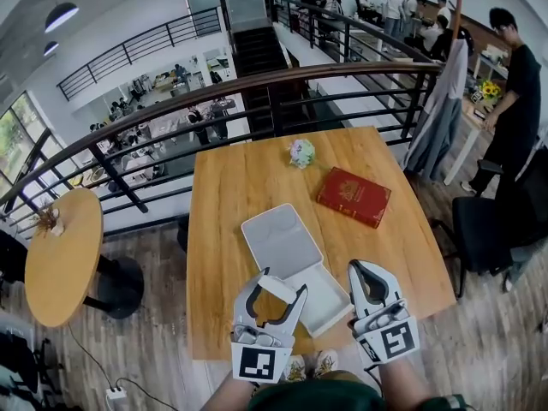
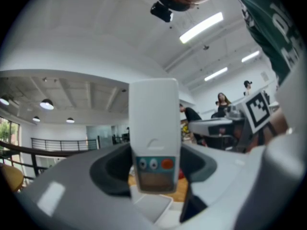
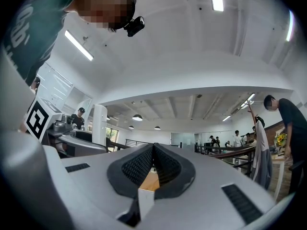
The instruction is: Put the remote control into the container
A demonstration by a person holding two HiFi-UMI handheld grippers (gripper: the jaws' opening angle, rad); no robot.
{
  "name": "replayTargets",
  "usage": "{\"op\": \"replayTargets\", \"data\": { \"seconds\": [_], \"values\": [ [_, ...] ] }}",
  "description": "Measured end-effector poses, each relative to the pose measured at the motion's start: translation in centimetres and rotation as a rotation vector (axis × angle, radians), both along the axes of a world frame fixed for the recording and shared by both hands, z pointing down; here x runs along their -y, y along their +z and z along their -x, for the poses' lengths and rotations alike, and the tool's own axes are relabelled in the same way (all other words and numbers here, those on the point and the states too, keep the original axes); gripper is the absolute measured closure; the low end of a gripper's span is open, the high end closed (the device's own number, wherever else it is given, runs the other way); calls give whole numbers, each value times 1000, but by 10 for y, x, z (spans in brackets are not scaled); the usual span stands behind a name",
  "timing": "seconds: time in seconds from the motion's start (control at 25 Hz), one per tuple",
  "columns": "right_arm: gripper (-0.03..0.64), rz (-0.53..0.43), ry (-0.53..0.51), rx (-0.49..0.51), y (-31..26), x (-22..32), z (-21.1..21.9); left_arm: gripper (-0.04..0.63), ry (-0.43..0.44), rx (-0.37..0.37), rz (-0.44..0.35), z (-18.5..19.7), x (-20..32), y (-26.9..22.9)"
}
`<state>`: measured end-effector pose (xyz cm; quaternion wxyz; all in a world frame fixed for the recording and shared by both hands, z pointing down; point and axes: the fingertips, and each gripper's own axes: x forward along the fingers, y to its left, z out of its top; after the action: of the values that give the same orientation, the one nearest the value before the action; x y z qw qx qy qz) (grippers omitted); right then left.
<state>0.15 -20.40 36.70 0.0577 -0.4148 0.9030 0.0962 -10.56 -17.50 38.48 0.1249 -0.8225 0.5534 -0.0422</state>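
Observation:
A white remote control (image 1: 278, 288) with small buttons stands upright between the jaws of my left gripper (image 1: 276, 291), which is shut on it. In the left gripper view the remote (image 2: 154, 138) fills the middle and hides most of the table. It is held over the near end of the white open container (image 1: 282, 245), which lies on the wooden table (image 1: 231, 195). My right gripper (image 1: 366, 272) hovers just right of the container, shut and empty; its pads (image 3: 165, 166) meet in its own view. The remote (image 3: 100, 123) shows there at the left.
A red book (image 1: 354, 196) lies on the table right of the container, and a small flower bunch (image 1: 301, 152) sits near the far edge. A black railing (image 1: 257, 101) runs behind the table. A round wooden table (image 1: 62, 255) stands at the left. A person (image 1: 514, 110) stands at the right.

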Motion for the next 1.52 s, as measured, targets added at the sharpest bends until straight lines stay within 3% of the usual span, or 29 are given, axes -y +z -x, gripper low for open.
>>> {"op": "replayTargets", "data": {
  "seconds": [0.16, 0.88, 1.12, 1.52],
  "values": [
    [598, -1, -4, 4, 0, 5, 0, 308, 25, -3, 52, -7, 6, 11],
    [598, 15, 29, 0, 6, 16, -25, 308, 99, 75, 473, -49, 38, 153],
    [598, 19, 40, -5, 9, 20, -31, 308, 66, 83, 633, -49, 47, 212],
    [598, 20, 42, -2, 8, 24, -34, 308, 61, 104, 790, -53, 52, 258]
  ]
}}
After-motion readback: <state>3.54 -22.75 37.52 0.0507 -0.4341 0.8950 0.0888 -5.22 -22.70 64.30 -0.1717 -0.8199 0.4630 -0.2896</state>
